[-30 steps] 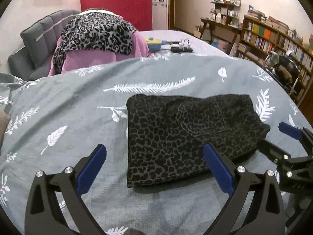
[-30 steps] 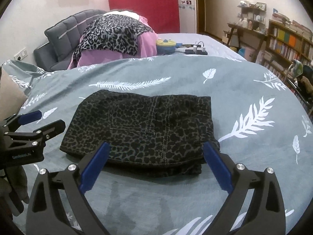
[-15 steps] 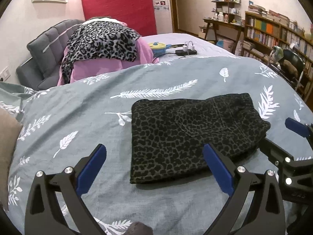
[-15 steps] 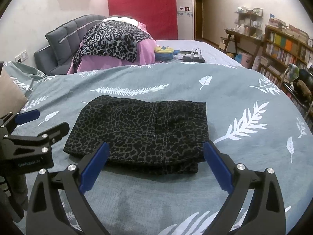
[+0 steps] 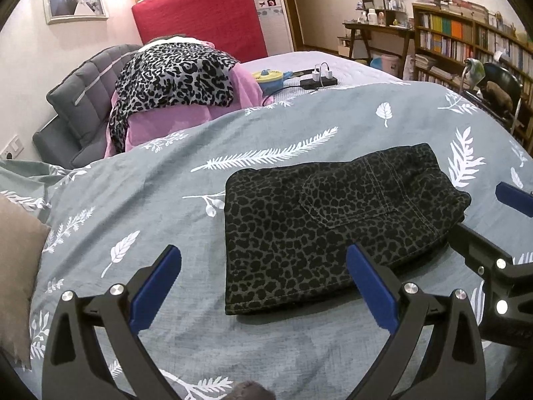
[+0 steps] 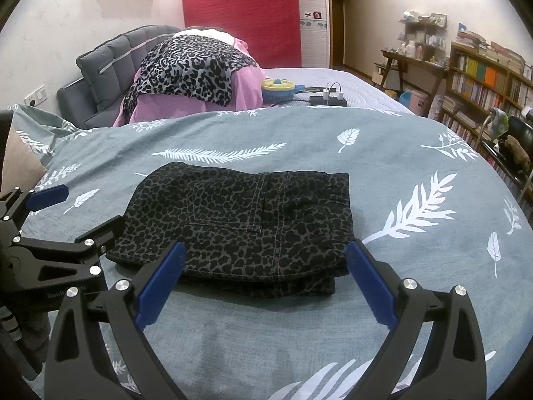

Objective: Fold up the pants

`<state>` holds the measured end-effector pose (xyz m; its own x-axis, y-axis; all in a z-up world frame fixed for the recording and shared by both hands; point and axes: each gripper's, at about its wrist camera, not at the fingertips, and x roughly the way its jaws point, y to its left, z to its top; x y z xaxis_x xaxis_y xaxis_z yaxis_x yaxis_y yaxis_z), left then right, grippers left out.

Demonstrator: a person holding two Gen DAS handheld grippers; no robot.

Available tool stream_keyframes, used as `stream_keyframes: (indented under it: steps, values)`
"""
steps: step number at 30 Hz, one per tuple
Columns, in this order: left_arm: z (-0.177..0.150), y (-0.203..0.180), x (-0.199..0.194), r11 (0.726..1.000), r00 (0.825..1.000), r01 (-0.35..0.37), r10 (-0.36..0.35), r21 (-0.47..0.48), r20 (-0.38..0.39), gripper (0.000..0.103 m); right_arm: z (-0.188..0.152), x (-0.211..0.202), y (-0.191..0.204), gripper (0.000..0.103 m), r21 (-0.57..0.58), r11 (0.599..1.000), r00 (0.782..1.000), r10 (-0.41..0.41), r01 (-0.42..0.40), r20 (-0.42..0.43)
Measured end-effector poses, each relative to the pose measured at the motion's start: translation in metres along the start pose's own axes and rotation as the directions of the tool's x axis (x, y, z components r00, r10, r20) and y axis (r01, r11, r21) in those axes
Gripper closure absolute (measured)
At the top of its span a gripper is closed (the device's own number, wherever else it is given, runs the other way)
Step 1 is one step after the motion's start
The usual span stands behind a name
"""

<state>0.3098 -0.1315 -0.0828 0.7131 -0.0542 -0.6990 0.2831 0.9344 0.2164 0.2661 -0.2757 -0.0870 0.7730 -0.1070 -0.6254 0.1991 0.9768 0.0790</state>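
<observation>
The dark leopard-print denim pants (image 6: 240, 223), folded into a compact rectangle lying crosswise on the grey leaf-patterned bed cover (image 6: 383, 153), sat just ahead between the released, empty left tongs (image 5: 263, 283) and right tongs (image 6: 265, 278).

A home bedroom: bed (image 6: 383, 173) under leaf-print duvet, red headboard (image 6: 241, 16) behind it, bookshelves (image 6: 483, 83) beside.
</observation>
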Motion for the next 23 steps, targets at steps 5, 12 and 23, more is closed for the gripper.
stream_keyframes:
  steps: [5, 12, 23]
  values:
    - [0.0, 0.001, 0.001, 1.0, 1.0, 0.025, -0.025, -0.01, -0.007, 0.005, -0.001, 0.001, 0.0, 0.005, 0.0, 1.0, 1.0, 0.0, 0.0, -0.006]
    - [-0.001, -0.002, -0.001, 1.0, 1.0, 0.018, -0.018, 0.004, 0.005, 0.005, -0.002, 0.002, -0.001, 0.005, 0.001, 1.0, 1.0, 0.0, 0.0, -0.01]
    - [-0.006, 0.005, 0.014, 0.999, 0.998, 0.03, -0.031, -0.028, -0.051, 0.005, -0.013, 0.013, -0.01, 0.005, 0.028, 1.0, 0.999, -0.01, 0.011, -0.043]
